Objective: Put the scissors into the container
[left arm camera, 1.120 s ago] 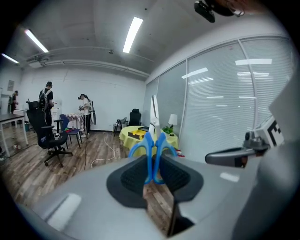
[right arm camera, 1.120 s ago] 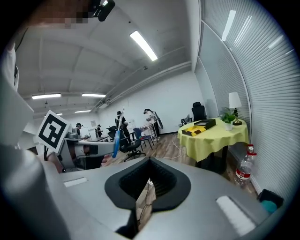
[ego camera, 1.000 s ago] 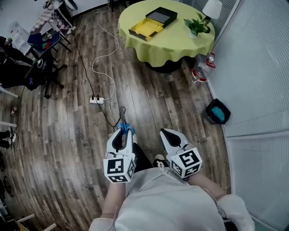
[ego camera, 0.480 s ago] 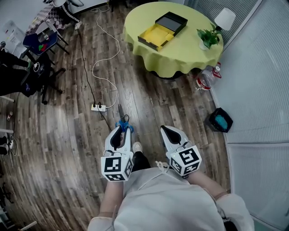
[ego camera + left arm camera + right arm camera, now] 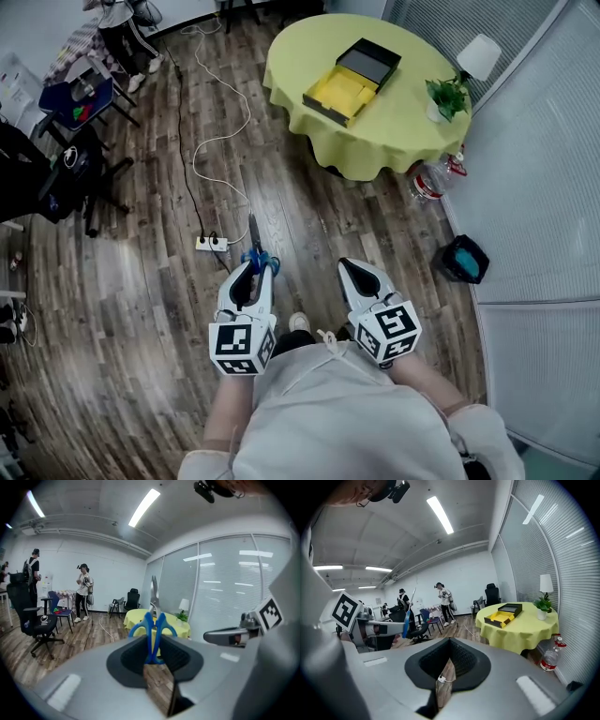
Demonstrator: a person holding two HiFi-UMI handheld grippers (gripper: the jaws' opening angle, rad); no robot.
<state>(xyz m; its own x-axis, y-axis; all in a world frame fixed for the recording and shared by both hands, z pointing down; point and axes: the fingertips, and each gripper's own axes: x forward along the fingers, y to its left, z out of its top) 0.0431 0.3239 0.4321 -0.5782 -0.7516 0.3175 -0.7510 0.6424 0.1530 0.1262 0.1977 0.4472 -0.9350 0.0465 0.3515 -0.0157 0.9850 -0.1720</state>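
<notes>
Well short of the counter (image 5: 412, 122), left tongs (image 5: 253, 274) clamp the scissors (image 5: 151, 629); right tongs (image 5: 345, 269) closed, empty; container (image 5: 342, 91) unfilled.

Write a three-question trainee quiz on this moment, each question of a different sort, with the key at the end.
1. Fill in: the blue-handled steel scissors are clamped in the ____ tongs.
2. True or false: the open black box with yellow lining stands on a wall shelf.
3. What stands near that box on the round table with yellow-green cloth? A) a small potted green plant B) a laptop C) a kettle

Key:
1. Left. The left tongs grip the handles, blades pointing away; the right tongs hold nothing.
2. False. It is on the table.
3. A.
</notes>
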